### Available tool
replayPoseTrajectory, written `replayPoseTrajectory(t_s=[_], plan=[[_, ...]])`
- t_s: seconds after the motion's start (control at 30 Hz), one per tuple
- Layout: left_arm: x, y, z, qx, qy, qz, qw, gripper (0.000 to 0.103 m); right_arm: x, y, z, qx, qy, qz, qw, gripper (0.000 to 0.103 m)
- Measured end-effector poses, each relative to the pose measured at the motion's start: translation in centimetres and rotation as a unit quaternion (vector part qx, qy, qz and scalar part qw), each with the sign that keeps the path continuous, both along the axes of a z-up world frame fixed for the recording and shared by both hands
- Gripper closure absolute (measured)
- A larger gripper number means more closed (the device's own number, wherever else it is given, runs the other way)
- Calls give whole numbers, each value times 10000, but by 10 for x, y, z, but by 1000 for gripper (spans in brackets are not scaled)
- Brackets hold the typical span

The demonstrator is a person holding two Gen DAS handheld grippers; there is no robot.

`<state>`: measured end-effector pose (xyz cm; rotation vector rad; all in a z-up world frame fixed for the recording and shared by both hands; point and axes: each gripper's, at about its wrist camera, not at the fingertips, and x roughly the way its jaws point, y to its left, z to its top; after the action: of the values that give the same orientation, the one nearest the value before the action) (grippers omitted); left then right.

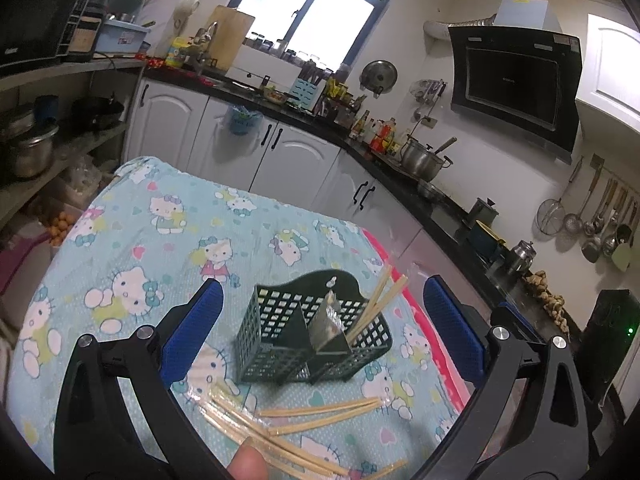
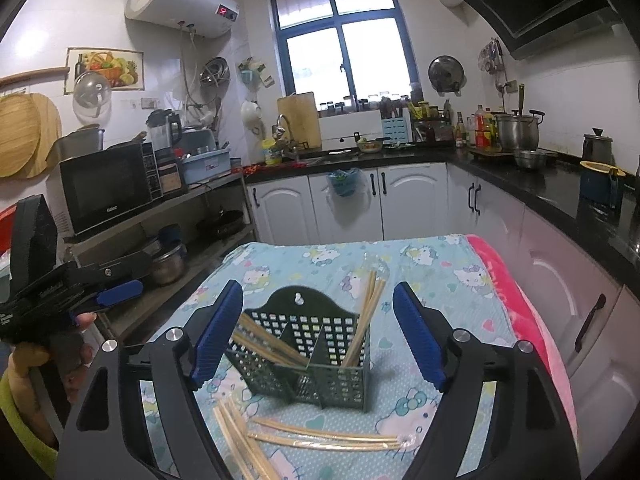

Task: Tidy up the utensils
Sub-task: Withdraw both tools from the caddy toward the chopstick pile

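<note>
A dark green plastic utensil basket (image 1: 312, 336) stands on the table, also in the right wrist view (image 2: 308, 354). Chopsticks (image 1: 378, 300) lean in its right compartment; the right wrist view (image 2: 366, 320) also shows a wrapped pair (image 2: 268, 344) in the left compartment. Several loose wrapped chopsticks (image 1: 312, 420) lie on the cloth in front of the basket, also seen in the right wrist view (image 2: 320, 436). My left gripper (image 1: 320, 332) is open and empty around the basket's near side. My right gripper (image 2: 316, 340) is open and empty, above the basket. The left gripper also shows at left in the right wrist view (image 2: 100, 292).
The table has a light blue Hello Kitty cloth (image 1: 160, 240) with a pink edge (image 2: 516, 300) on the right. White cabinets and a black counter (image 2: 500, 176) run behind and to the right. A shelf with a microwave (image 2: 108, 184) stands at left.
</note>
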<state>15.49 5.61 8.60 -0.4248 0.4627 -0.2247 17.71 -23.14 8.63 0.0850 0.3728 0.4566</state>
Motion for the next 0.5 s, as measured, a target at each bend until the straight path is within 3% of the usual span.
replayPoseTrajectory(t_s=[0.5], plan=[[-22, 9, -19, -23, 207, 94, 9997, 11, -20, 2, -13, -93, 128, 71, 9999, 23]])
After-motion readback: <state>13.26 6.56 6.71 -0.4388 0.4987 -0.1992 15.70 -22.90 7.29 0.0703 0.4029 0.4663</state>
